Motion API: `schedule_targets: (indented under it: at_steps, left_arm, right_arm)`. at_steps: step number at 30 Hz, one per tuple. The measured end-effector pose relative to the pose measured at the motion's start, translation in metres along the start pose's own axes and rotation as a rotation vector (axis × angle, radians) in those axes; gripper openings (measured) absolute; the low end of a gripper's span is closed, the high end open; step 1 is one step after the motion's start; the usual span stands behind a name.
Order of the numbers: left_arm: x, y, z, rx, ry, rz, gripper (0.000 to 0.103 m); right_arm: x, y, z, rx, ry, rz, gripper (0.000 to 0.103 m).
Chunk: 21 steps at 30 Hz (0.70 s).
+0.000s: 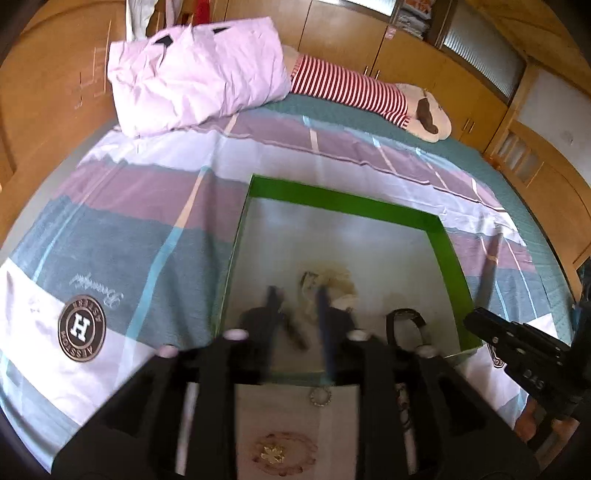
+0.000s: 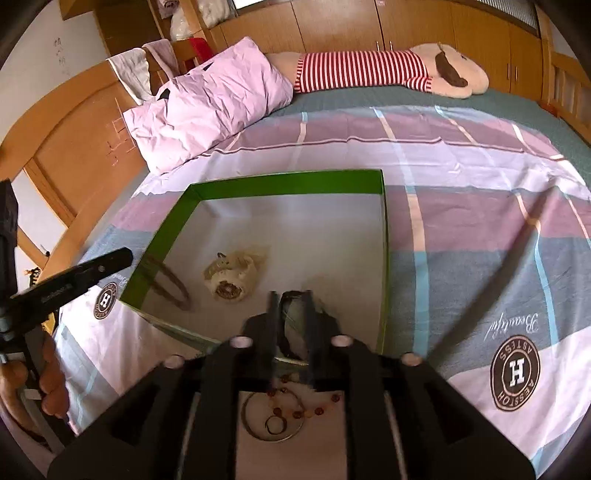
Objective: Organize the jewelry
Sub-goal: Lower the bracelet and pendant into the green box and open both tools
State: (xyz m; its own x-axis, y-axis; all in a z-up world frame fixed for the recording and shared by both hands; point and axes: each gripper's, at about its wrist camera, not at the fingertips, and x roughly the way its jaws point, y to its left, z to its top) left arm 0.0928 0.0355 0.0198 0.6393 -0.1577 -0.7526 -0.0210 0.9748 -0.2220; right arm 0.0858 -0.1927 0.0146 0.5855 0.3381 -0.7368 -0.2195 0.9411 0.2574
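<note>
A green-walled box [image 1: 332, 201] [image 2: 288, 186] lies on the bed. Inside are a cream bead bundle [image 2: 232, 275] [image 1: 332, 282], a thin dark bangle [image 2: 168, 282] and a dark watch strap [image 1: 404, 325]. My left gripper [image 1: 297, 299] hovers blurred over the box's near edge, fingers apart; a dark strip seems to hang by its left finger. My right gripper [image 2: 291, 301] has its fingers closed on the dark watch strap [image 2: 293, 321] over the box's near edge. On the sheet below lie a small ring [image 1: 320, 397], a pink bead bracelet with gold clover [image 1: 282, 454], a metal hoop [image 2: 273, 417] and amber beads [image 2: 295, 410].
A pink pillow [image 2: 210, 103] and a striped plush toy [image 2: 384, 70] lie at the bed's far side. Wooden cupboards [image 2: 332, 22] stand behind. The checked sheet [image 2: 461, 206] spreads around the box. A hand [image 2: 44, 373] holds the left gripper's handle.
</note>
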Motion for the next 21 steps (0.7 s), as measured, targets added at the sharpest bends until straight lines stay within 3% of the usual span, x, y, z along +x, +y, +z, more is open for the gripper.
schedule_targets:
  at_steps: [2,5,8,11,14,21]
  left_arm:
    - [-0.002,0.0,-0.002,-0.002,0.007,-0.019,0.043]
    - [-0.008,-0.006,-0.008,0.03,0.021,-0.031,0.047]
    - [-0.01,-0.015,-0.022,0.067,0.088,-0.067,0.049]
    - [-0.003,-0.029,-0.043,0.124,0.171,-0.063,0.049]
    - [0.007,-0.039,-0.055,0.16,0.215,-0.035,0.053]
    - [0.019,-0.03,-0.061,0.132,0.278,0.003,0.07]
  right_arm:
    - [-0.007,-0.001,0.0,0.018,0.0,0.029,0.028]
    - [-0.016,-0.002,-0.002,0.032,0.03,0.085,0.034]
    - [-0.016,0.001,-0.013,0.018,0.137,0.125,0.034]
    - [-0.001,0.003,-0.03,-0.017,0.246,0.054,0.033]
    - [0.023,-0.009,-0.043,0.025,0.326,-0.027,0.033]
    - [0.058,-0.014,-0.05,0.019,0.359,-0.119,0.033]
